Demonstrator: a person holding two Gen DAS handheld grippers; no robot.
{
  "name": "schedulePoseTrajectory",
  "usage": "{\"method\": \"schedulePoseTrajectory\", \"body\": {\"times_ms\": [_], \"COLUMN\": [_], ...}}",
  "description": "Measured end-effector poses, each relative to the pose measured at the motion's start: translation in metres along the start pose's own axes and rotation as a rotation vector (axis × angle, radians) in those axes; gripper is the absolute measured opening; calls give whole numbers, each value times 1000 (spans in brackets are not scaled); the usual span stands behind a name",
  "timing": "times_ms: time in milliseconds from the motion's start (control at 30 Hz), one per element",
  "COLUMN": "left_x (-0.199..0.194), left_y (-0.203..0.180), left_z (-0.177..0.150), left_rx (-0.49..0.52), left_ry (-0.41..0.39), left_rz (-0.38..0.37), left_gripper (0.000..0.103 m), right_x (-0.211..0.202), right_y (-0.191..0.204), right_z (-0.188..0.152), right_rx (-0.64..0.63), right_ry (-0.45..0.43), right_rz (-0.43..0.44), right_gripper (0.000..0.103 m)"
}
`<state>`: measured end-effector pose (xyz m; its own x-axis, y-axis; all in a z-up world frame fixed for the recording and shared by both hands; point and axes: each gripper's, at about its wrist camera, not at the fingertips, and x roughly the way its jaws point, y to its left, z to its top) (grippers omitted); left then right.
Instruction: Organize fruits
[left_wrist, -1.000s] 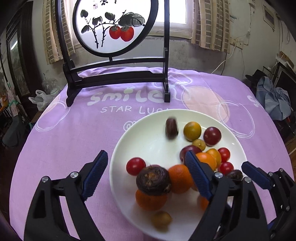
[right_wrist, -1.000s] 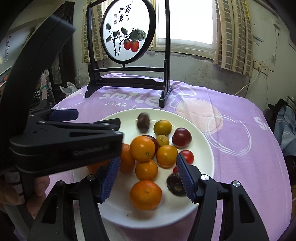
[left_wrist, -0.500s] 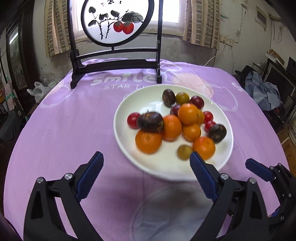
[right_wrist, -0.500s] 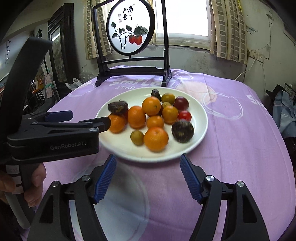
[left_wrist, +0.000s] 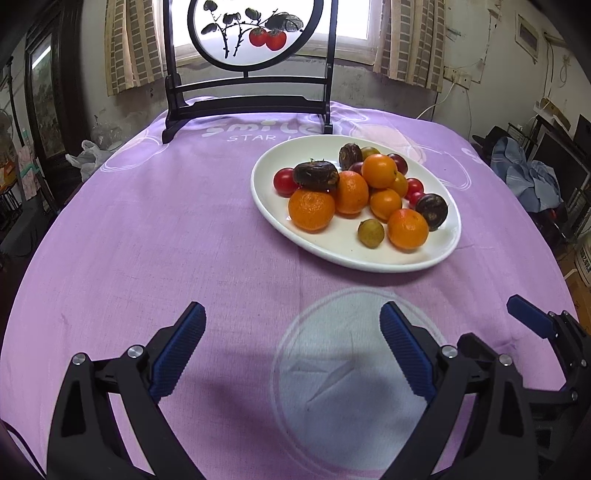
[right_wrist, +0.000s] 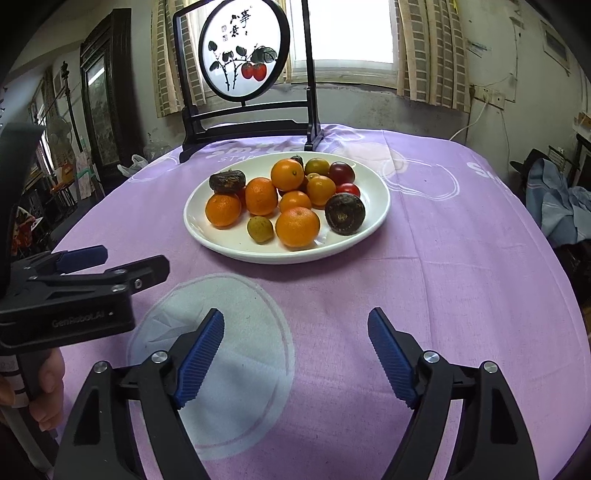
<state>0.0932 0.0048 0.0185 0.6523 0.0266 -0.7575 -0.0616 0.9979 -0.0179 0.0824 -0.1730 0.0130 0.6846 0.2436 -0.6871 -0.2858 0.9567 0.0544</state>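
Both grippers have pulled back from the plate since the earlier frames; then their blue pads sat right over the fruit, and now only purple cloth lies under them.

At the bottom of the left wrist view, the left gripper (left_wrist: 291, 343) has its jaws wide apart with nothing between them. At the bottom of the right wrist view, the right gripper (right_wrist: 295, 350) has its jaws opening, and nothing is between them either. A hand (right_wrist: 44, 387) shows at the lower left of that view, holding the left tool.

Just past the pads is a pale round print on the tablecloth (left_wrist: 147, 221). Farther up, near the middle of both views, sits the white plate (right_wrist: 236, 247) with all the fruit on it: oranges (right_wrist: 297, 226), a small green fruit (right_wrist: 260, 229), dark brown ones (right_wrist: 345, 213) and little red tomatoes (left_wrist: 285, 181) at the far side. No fruit lies on the cloth.

At the back stands a round painted screen (right_wrist: 243, 55) in a black frame.

The job looks about done. To finish well, keep both tools clear of the plate rim, since a bump could send the piled oranges rolling.
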Motion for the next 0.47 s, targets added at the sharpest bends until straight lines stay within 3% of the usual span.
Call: {"method": "schedulePoseTrajectory", "body": {"times_ms": [133,467], "left_x": [1,29], "left_y": [-2,-1], "left_z": [-7,-28], "left_rx": [22,65], "left_ry": [-1,84], "left_rz": [9,21], "left_gripper": [93,93], "right_x": [2,13], "right_y": [-4,-8], "right_z": [-2,-15], "right_rx": [0,-4], "right_ry": [3,86], "right_rz": [-17,-48], "right_gripper": [83,83]}}
